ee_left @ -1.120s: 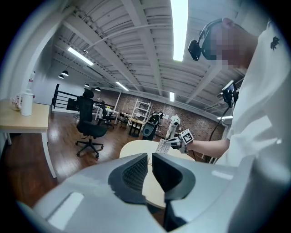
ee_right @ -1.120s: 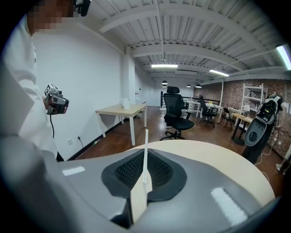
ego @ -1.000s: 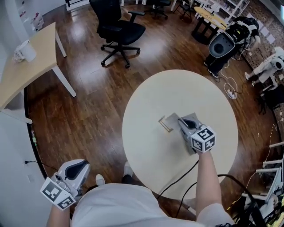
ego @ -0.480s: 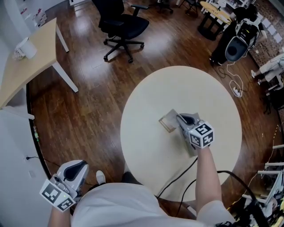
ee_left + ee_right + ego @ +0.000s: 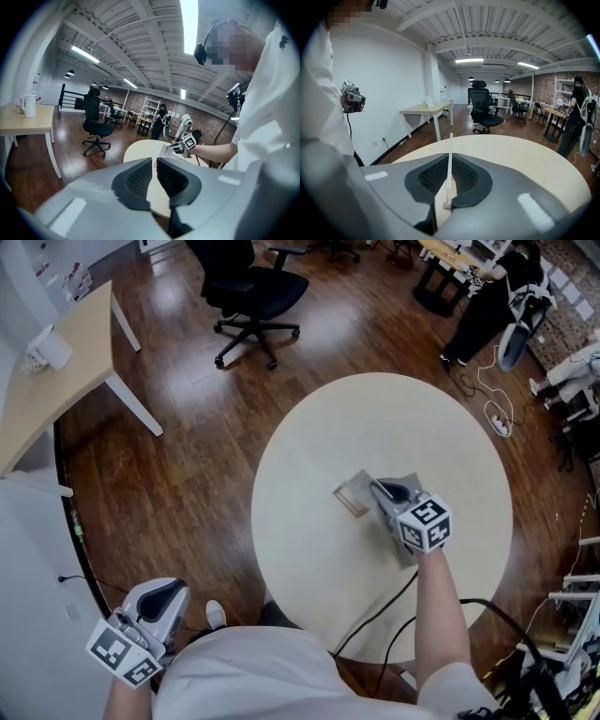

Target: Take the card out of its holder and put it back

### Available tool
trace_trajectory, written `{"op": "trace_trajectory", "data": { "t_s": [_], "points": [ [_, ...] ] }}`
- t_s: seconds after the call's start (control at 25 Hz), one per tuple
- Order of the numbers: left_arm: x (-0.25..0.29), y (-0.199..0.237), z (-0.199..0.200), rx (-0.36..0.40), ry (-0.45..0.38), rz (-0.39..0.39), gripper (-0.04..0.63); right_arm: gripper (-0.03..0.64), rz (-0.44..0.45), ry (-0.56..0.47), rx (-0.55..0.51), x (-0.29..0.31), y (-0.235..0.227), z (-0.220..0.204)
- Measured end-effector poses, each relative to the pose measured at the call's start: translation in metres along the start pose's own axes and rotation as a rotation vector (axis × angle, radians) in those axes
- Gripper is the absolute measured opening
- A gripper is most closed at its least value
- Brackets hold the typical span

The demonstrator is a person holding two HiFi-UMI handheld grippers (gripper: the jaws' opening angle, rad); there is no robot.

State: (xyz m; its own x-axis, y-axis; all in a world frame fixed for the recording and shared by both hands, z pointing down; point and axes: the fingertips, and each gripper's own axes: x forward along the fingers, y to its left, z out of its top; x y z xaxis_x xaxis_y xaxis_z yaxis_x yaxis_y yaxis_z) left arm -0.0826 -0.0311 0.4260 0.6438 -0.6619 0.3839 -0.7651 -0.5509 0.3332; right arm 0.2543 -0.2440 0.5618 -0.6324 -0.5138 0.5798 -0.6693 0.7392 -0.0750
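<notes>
The right gripper [image 5: 378, 488] was down over the round cream-coloured table [image 5: 375, 418], and its jaws were clamped on the thin white card [image 5: 450, 150], which stood edge-on and upright between the black ribbed pads. From the head view the card [image 5: 360, 485] showed as a pale greyish rectangle just ahead of the jaws, near the table's middle, with a short tan wooden strip [image 5: 350, 503] along its near-left edge, which I took for the holder. Whether the card was seated in that strip or just clear of it, no view settled. The left gripper [image 5: 172, 591] hung well apart from the table, low by the person's side; its own view showed the jaws [image 5: 153, 171] a narrow slit apart with nothing between them. My judgement was that the step in hand was working the card at the slot. To do it well, the card should stay square to the strip and travel straight along the slot's line, with no twist from the wrist, since a thin card bends easily under a pinch this near its edge. A light base like that may ride up with the card, so a slow, straight move would be wise, and the idle left gripper could come in to pin the strip down.
</notes>
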Motion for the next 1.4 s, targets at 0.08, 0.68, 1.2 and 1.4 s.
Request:
{"op": "trace_trajectory", "data": {
  "t_s": [0.08,0.68,1.2,1.4],
  "points": [
    [0.001,-0.002,0.0,0.002,0.004,-0.003,0.037,0.021,0.0,0.003,0.0,0.001,0.0,-0.001],
    [-0.007,-0.001,-0.006,-0.012,0.014,0.041,0.037,0.021,0.048,0.019,0.036,0.026,-0.003,-0.035],
    [-0.018,0.003,-0.01,-0.023,0.001,0.061,0.037,0.037,0.025,0.027,0.029,0.03,-0.005,-0.039],
    [-0.03,0.011,-0.015,-0.016,-0.006,0.048,0.036,0.131,-0.093,-0.038,0.035,0.018,-0.009,-0.019]
  ]
}}
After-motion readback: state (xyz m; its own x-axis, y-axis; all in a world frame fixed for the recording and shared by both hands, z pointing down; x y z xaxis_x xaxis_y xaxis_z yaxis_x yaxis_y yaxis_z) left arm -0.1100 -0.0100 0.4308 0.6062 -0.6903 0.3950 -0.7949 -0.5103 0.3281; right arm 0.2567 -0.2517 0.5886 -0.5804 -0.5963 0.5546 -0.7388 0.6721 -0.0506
